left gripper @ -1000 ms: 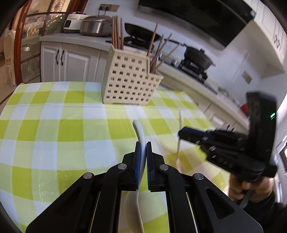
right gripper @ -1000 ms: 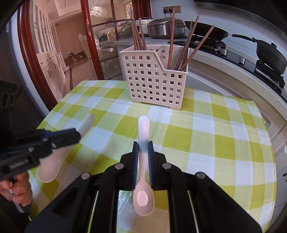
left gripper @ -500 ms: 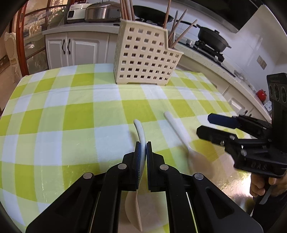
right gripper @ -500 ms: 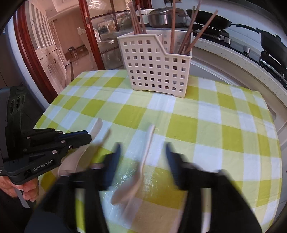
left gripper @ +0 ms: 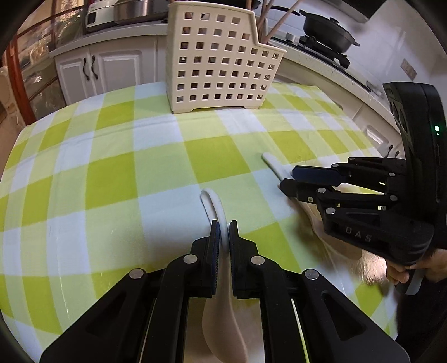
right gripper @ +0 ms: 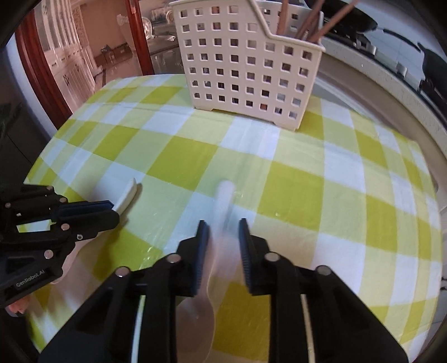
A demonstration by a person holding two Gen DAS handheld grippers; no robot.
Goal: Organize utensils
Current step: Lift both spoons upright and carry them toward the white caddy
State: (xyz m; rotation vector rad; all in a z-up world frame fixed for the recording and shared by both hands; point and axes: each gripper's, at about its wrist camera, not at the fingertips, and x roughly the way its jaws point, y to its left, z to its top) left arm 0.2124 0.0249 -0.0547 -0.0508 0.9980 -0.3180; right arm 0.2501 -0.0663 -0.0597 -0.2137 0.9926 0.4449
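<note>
The left hand-held gripper [left gripper: 222, 234] had its jaws nearly together around the handle of a white spoon [left gripper: 216, 212]; a thin gap showed on one side, so whether the pads pressed it could not be told. That spoon's bowl lay under the gripper body and its curved handle end reached out past the fingertips toward the middle of the bench [left gripper: 111, 173]. The right hand-held gripper [right gripper: 222, 237] had just been closing, and its jaws stood a little apart with a second white spoon [right gripper: 225, 201] blurred between them, the pads clear of the handle. In the left wrist view the same gripper showed at the right edge of the bench, with that spoon's handle tip poking out beyond its fingers.

The bench carried a green and white checked cloth. A cream slotted basket [left gripper: 218, 61] stood upright near the far edge, well apart from both spoons, with brown chopsticks [right gripper: 315, 25] leaning in its lower, right-hand compartment. A person's fingers [left gripper: 402, 275] gripped the right handle.
</note>
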